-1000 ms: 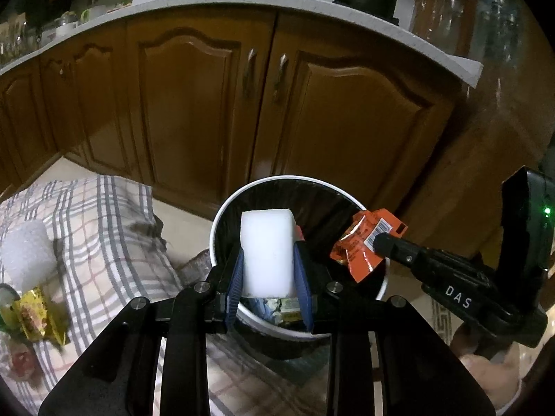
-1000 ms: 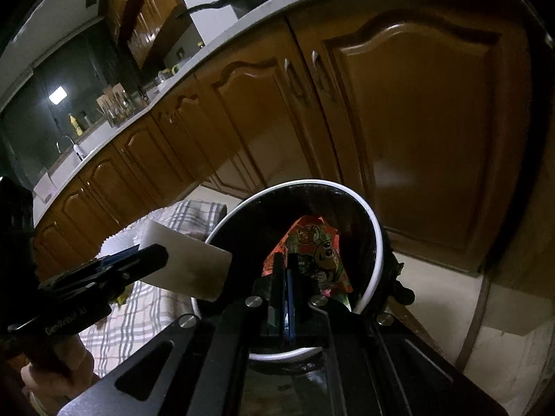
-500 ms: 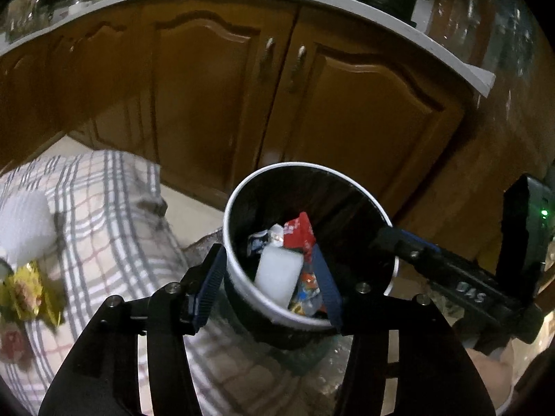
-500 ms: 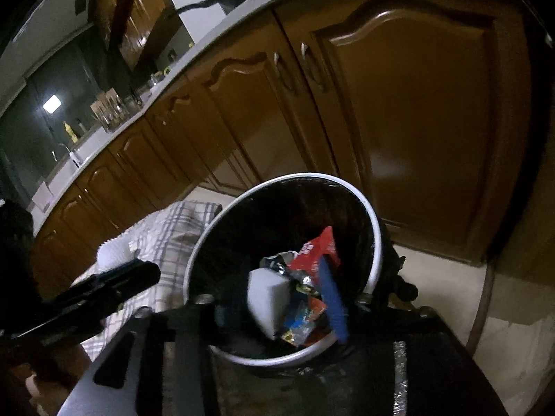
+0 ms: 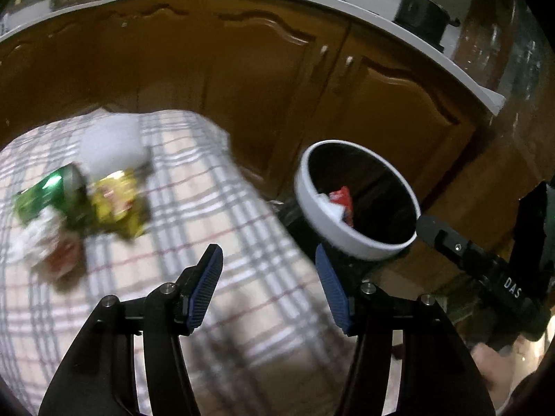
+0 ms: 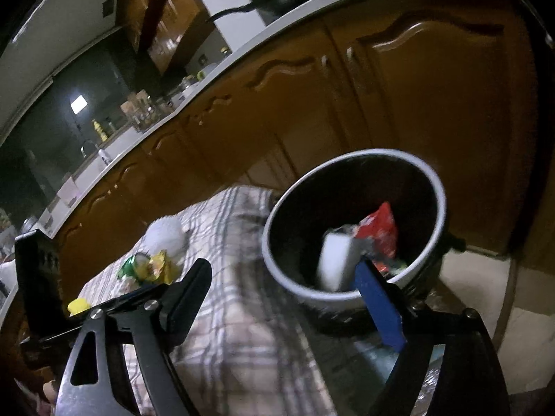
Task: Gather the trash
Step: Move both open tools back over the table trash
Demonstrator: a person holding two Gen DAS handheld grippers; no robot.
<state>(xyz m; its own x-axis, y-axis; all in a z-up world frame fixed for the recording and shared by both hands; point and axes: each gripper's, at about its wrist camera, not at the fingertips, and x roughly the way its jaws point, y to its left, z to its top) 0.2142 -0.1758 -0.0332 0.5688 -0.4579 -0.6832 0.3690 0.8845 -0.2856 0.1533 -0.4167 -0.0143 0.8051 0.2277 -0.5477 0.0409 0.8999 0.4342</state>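
My left gripper (image 5: 269, 274) hangs over the checked cloth (image 5: 215, 208), its jaws opening and nothing between the blue pads. Left of it lies a blurred trash pile: a green can (image 5: 45, 190), a yellow wrapper (image 5: 118, 204), a white crumpled wad (image 5: 111, 145) and a red-and-white wrapper (image 5: 52, 253). My right gripper (image 6: 282, 291) stands in front of the white-rimmed bin (image 6: 440, 187), its jaws opening wide and empty. Inside the bin lie a white foam block (image 6: 338, 263) and a red wrapper (image 6: 380, 232).
Brown cabinet doors (image 5: 399, 111) under a white counter (image 5: 485, 93) stand close behind the bin and the cloth. A dark pot (image 5: 421, 10) sits on the counter. A small yellow object (image 6: 78, 305) lies on the cloth's near left. Pale floor (image 6: 478, 277) shows right of the bin.
The left gripper let the white foam block fall into the bin, the right let go of the red wrapper. Both opened. The left gripper swung left over the cloth.
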